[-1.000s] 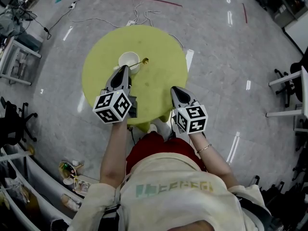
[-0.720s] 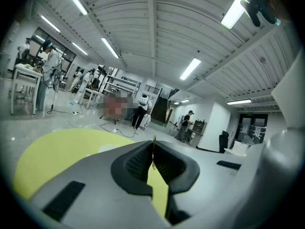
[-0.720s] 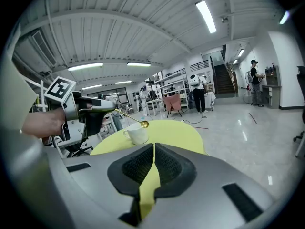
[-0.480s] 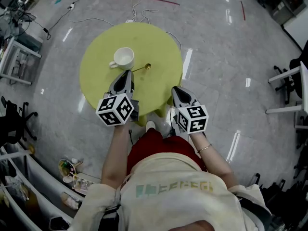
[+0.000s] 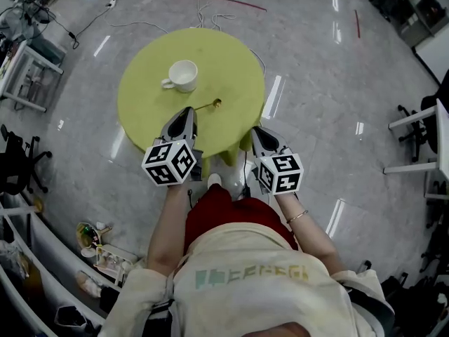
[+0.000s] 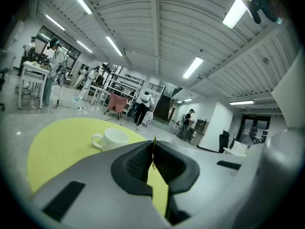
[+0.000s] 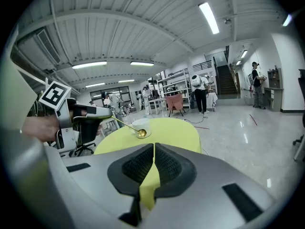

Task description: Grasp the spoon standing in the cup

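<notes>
A white cup [image 5: 184, 75] stands on the round yellow-green table [image 5: 147, 104] with nothing in it. My left gripper [image 5: 188, 112] is shut on the handle of a gold spoon [image 5: 210, 106], whose bowl sticks out to the right above the table, clear of the cup. In the left gripper view the spoon [image 6: 154, 152] shows as a thin sliver between the closed jaws, with the cup [image 6: 110, 138] ahead on the left. My right gripper [image 5: 258, 131] hangs shut and empty at the table's near right edge. The right gripper view shows the spoon [image 7: 141, 133] in front of the cup [image 7: 144, 123].
The table stands alone on a glossy grey floor with cables [image 5: 203, 9] behind it. Office chairs [image 5: 21, 167] and desks line the left side, more chairs [image 5: 414, 118] the right. People stand far off in the room [image 6: 51, 66].
My left gripper has drawn back toward the person with the spoon in it. The spoon has gone from the cup's rim to a spot apart from the cup. The right gripper barely moved.
</notes>
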{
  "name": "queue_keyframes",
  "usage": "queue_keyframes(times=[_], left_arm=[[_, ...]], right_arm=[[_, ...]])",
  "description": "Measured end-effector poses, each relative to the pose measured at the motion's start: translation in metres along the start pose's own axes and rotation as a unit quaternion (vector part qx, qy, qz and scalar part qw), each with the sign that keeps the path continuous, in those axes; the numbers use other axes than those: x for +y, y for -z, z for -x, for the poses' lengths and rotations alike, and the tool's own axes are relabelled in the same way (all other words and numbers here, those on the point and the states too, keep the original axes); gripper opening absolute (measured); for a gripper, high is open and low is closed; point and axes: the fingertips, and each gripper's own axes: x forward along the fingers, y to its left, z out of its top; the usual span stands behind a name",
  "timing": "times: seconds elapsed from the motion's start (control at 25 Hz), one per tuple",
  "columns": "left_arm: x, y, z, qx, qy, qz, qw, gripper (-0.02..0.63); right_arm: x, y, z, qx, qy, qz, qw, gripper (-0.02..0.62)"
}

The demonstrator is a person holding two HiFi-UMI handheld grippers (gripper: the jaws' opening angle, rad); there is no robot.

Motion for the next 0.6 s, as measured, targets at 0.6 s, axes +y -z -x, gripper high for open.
queue_keyframes(times=[0.6], left_arm=[[0.006,0.042,0.074,0.007,-0.042,0.008,0.9990,0.026]], right_arm=[[0.023,0.020,0.039,-0.004,-0.020,0.014,1.000,0.038]])
